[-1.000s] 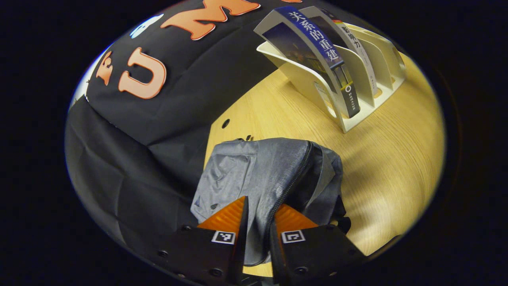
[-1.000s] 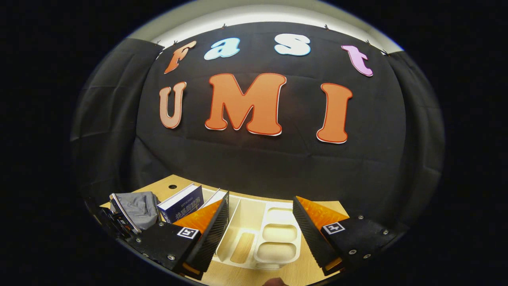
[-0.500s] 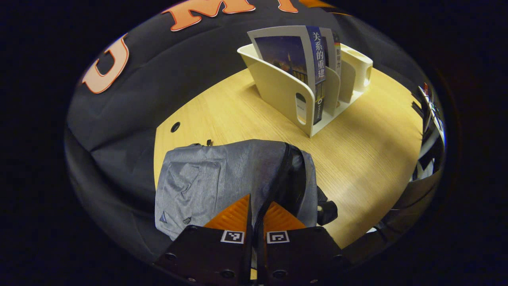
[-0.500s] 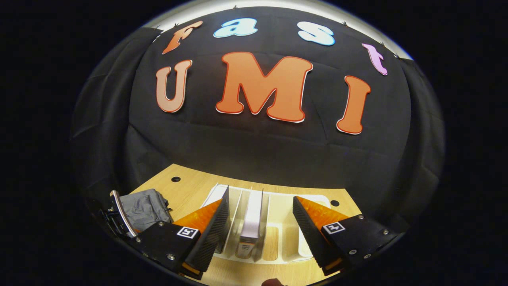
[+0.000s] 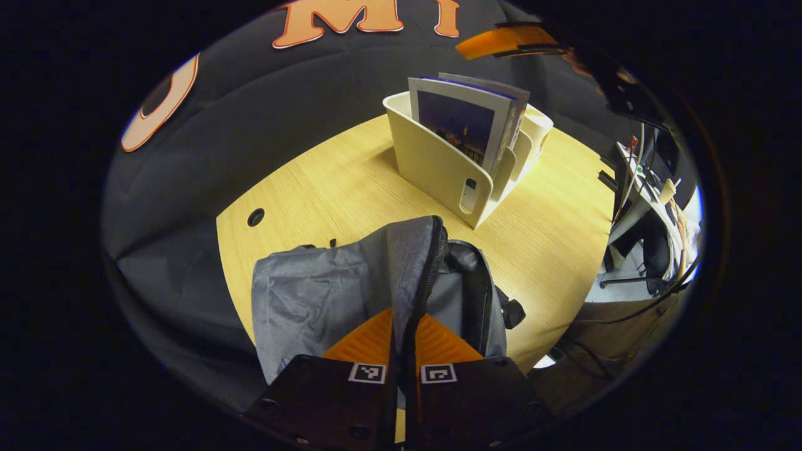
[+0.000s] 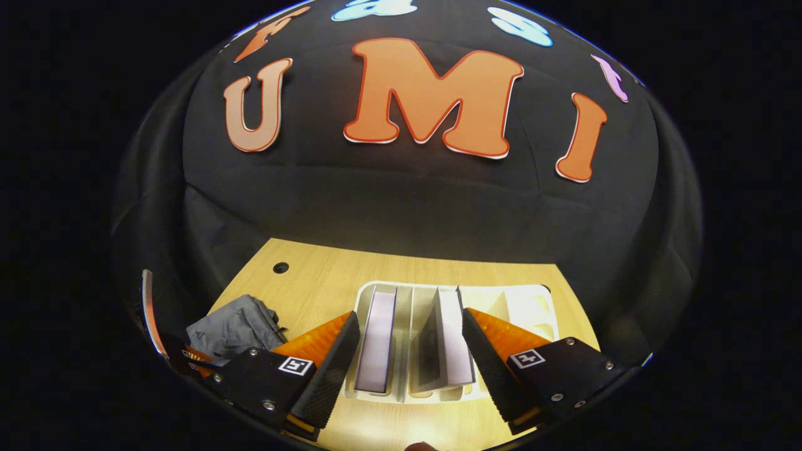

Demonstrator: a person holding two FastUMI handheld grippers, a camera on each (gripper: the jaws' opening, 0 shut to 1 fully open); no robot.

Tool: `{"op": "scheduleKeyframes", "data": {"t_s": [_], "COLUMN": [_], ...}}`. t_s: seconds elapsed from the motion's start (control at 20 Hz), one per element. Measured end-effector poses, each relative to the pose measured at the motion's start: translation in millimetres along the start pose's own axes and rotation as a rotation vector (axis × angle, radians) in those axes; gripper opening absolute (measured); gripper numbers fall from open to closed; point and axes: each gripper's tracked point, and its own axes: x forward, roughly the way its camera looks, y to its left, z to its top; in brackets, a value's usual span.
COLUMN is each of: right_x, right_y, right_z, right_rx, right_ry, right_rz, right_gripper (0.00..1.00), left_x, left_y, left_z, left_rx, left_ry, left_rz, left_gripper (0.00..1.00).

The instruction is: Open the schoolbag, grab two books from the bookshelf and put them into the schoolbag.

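Observation:
The grey schoolbag [image 5: 326, 294] lies on the wooden table [image 5: 351, 181] with its zip undone. My left gripper [image 5: 404, 313] is shut on the zip edge of its top flap and holds the flap raised, so the dark inside shows to the right. A cream bookshelf rack [image 5: 438, 169] stands beyond it with two books [image 5: 460, 122] upright. In the right gripper view my right gripper [image 6: 410, 316] hangs open just above the rack [image 6: 520, 304]. A left book [image 6: 377, 335] and a right book [image 6: 451, 338] stand between its fingers, untouched. The schoolbag [image 6: 235, 326] lies at the lower left.
A cable hole [image 5: 255, 217] is in the table near the bag. The table's right edge drops off to a chair [image 5: 651, 250] and office clutter. The right gripper [image 5: 501, 41] hangs above the rack in the left gripper view. The black cloth wall stands behind the table.
My left gripper closed on the bag's zip edge and lifted the flap, widening the opening. My right gripper moved over the rack, so both books now stand between its open fingers.

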Motion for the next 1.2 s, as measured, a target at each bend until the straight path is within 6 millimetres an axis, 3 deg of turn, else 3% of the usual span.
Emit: {"op": "scheduleKeyframes", "data": {"t_s": [0.3, 0.45, 0.7, 0.9, 1.1, 1.2], "right_x": [13, 32, 56, 67, 72, 72], "right_y": [15, 21, 27, 28, 31, 26], "right_z": [-17, -29, -50, -63, -72, -71], "right_rx": [-0.068, -0.096, -0.049, -0.012, 0.049, 0.075], "right_ry": [0.183, 0.280, 0.452, 0.562, 0.641, 0.653], "right_rz": [0.068, 0.104, 0.127, 0.125, 0.123, 0.097], "right_gripper": [0.98, 0.98, 0.92, 0.80, 0.59, 0.43], "left_x": [-21, -30, -30, -30, -26, -26], "left_y": [22, 28, 25, 27, 26, 25], "left_z": [13, 18, 18, 17, 15, 17], "left_rx": [0.021, 0.021, -0.011, -0.021, -0.037, -0.043], "left_ry": [0.021, 0.022, 0.023, 0.027, 0.032, 0.033], "left_rz": [-0.018, -0.019, -0.026, -0.022, -0.029, -0.032], "left_gripper": [0.06, 0.06, 0.06, 0.06, 0.06, 0.06]}}
